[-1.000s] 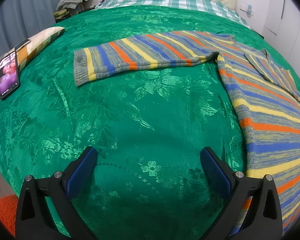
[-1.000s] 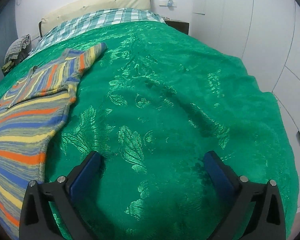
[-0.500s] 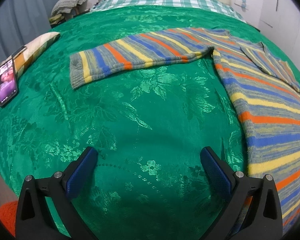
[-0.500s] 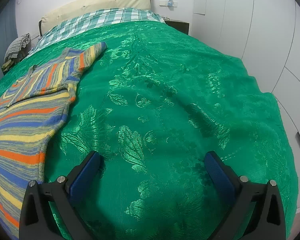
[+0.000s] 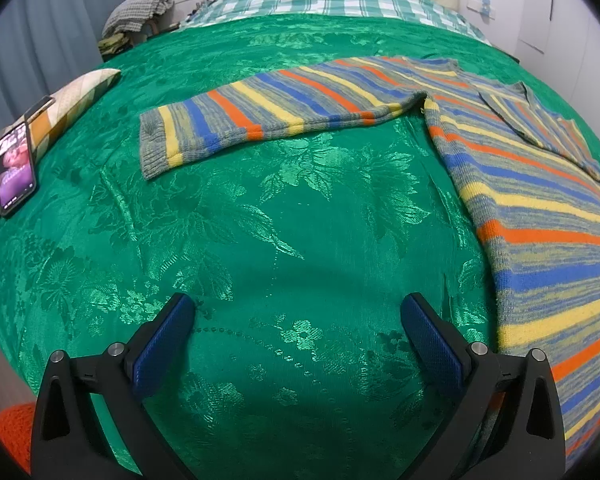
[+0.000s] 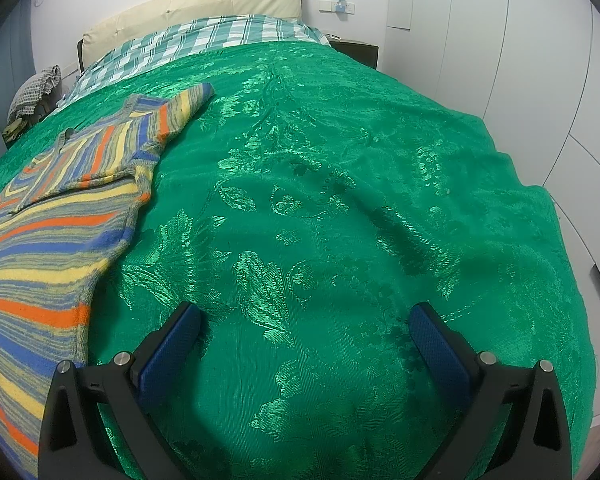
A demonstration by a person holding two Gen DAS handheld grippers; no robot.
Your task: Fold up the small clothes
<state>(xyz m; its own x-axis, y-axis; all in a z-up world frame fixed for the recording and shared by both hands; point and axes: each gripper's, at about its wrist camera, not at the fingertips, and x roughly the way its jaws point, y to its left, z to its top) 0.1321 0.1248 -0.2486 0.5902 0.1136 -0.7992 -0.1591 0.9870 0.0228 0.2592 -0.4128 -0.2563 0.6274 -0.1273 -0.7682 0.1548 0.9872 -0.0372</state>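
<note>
Left wrist view: sweater (image 5: 532,200) lies flat on the green bedspread (image 5: 260,240), one sleeve (image 5: 268,112) stretched out to the left, cuff well ahead of us. Left gripper (image 5: 296,316) hovers over bare bedspread, jaws wide apart, holding nothing. Right gripper (image 6: 306,320) likewise spread and empty; sweater body lies to its left, the other sleeve (image 6: 180,110) angled toward the headboard. Phone (image 5: 14,172) rests on a cushion (image 5: 60,112) at far left. We judge folding not yet begun: approach stage. Next move calls for reaching the left cuff, pinching it and carrying the sleeve across the body.
</note>
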